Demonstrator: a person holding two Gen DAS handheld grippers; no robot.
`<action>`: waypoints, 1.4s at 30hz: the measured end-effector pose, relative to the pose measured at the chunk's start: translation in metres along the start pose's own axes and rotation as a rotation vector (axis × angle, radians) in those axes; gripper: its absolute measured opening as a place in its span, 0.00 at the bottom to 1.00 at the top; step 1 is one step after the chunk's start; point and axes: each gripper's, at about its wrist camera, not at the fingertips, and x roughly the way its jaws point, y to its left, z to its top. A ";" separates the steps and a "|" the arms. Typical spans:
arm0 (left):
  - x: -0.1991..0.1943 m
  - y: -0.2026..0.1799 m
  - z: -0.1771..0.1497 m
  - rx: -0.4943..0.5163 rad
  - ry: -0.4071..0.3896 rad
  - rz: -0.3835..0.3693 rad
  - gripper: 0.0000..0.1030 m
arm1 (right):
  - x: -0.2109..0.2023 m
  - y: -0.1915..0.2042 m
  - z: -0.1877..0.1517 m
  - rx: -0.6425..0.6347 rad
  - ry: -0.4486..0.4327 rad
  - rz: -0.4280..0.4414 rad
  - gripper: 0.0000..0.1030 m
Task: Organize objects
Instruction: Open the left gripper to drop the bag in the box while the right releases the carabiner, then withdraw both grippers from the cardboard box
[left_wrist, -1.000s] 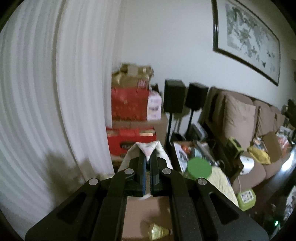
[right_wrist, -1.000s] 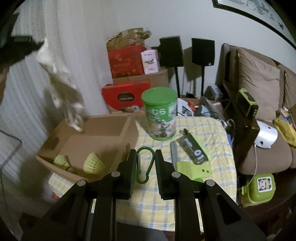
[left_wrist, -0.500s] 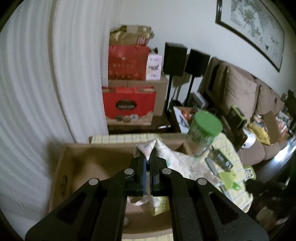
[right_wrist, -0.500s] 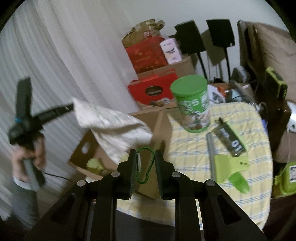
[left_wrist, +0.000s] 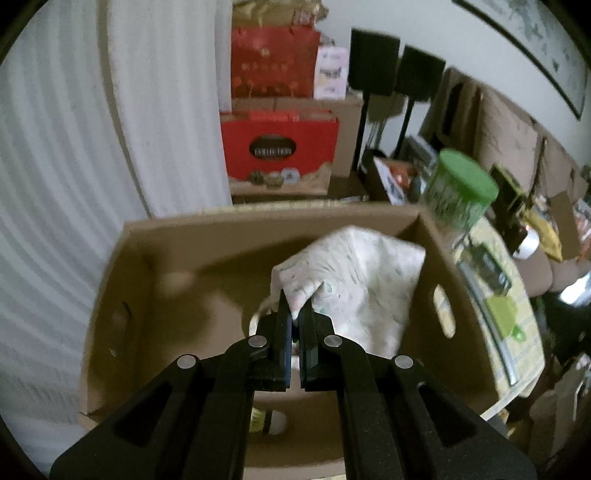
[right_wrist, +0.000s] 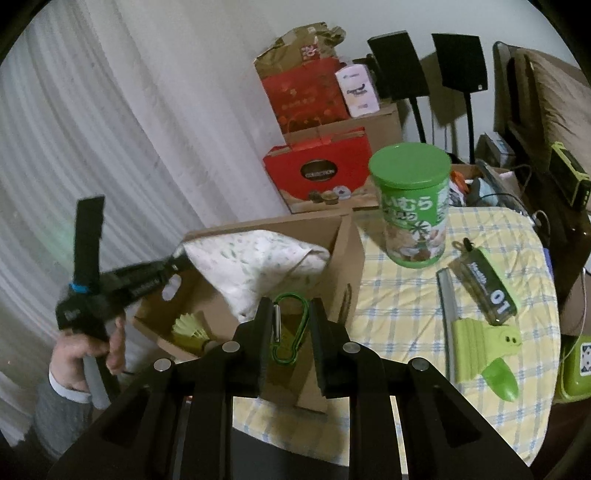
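Note:
My left gripper (left_wrist: 294, 320) is shut on a corner of a white patterned cloth (left_wrist: 362, 280), which hangs down inside the open cardboard box (left_wrist: 221, 236). The right wrist view shows that same cloth (right_wrist: 258, 258) draped over the box (right_wrist: 347, 240), with the left gripper (right_wrist: 177, 263) held by a hand at the left. My right gripper (right_wrist: 288, 314) is shut on a green carabiner (right_wrist: 291, 332) and hovers over the box's near right corner. A yellow shuttlecock (right_wrist: 190, 326) lies in the box.
On the checked tablecloth (right_wrist: 406, 295) stand a green-lidded canister (right_wrist: 413, 203), a dark tag marked 01 (right_wrist: 484, 284) and a green clip with a grey bar (right_wrist: 480, 343). Red gift boxes (right_wrist: 321, 173), speakers and a sofa are behind; a white curtain hangs left.
My left gripper has dropped with the cloth from high above down into the box. My right gripper has shifted left toward the box, still holding the carabiner.

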 end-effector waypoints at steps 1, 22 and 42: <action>0.005 0.000 -0.003 0.003 0.017 -0.002 0.02 | 0.004 0.002 0.001 -0.002 0.004 0.003 0.18; 0.005 0.016 -0.016 -0.070 0.030 0.016 0.66 | 0.109 0.035 0.036 -0.082 0.058 -0.038 0.19; -0.016 0.003 -0.017 -0.070 -0.047 0.015 0.86 | 0.071 0.002 0.024 -0.098 0.028 -0.182 0.58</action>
